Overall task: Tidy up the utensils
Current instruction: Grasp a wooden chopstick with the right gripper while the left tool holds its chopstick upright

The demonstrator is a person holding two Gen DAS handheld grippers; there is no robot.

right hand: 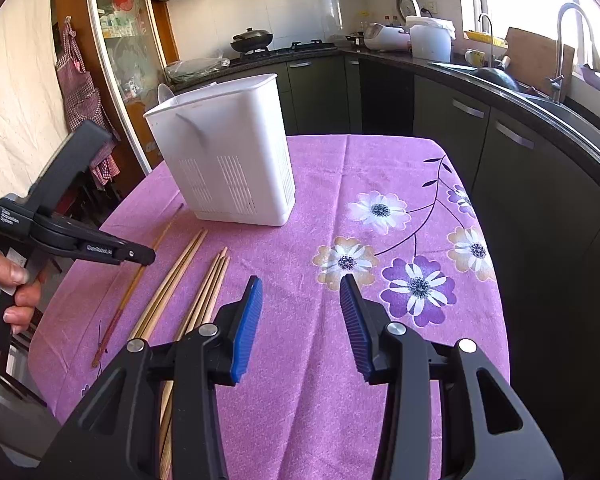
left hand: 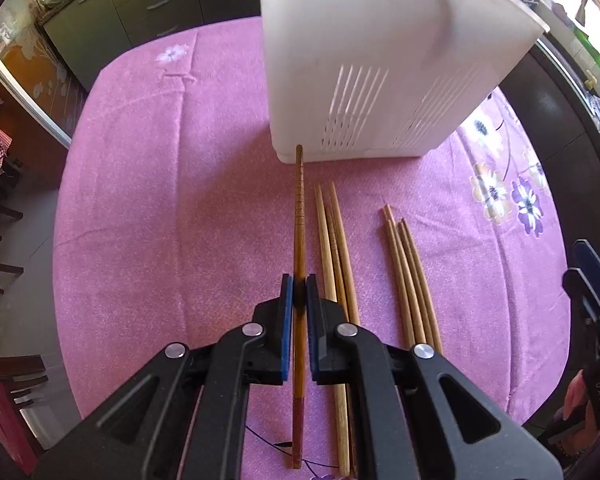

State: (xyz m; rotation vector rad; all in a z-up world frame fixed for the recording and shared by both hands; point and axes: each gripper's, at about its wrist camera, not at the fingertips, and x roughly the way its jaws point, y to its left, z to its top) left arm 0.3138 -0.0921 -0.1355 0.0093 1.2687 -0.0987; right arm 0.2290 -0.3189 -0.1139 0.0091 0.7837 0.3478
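My left gripper (left hand: 299,290) is shut on a dark brown chopstick (left hand: 299,216) that points at the base of the white slotted utensil holder (left hand: 364,60). In the right wrist view the same gripper (right hand: 146,258) holds that chopstick (right hand: 132,284) low over the cloth, left of the holder (right hand: 228,152). Two bundles of pale wooden chopsticks lie on the pink cloth: one (left hand: 336,248) just right of the held one, another (left hand: 410,276) further right. My right gripper (right hand: 300,312) is open and empty above the cloth, right of the bundles (right hand: 204,292).
The table wears a pink floral cloth (right hand: 380,208). Dark kitchen cabinets (right hand: 500,152) and a sink with taps (right hand: 560,52) run along the right. A stove with a wok (right hand: 252,38) is at the back. Chairs (left hand: 4,216) stand left of the table.
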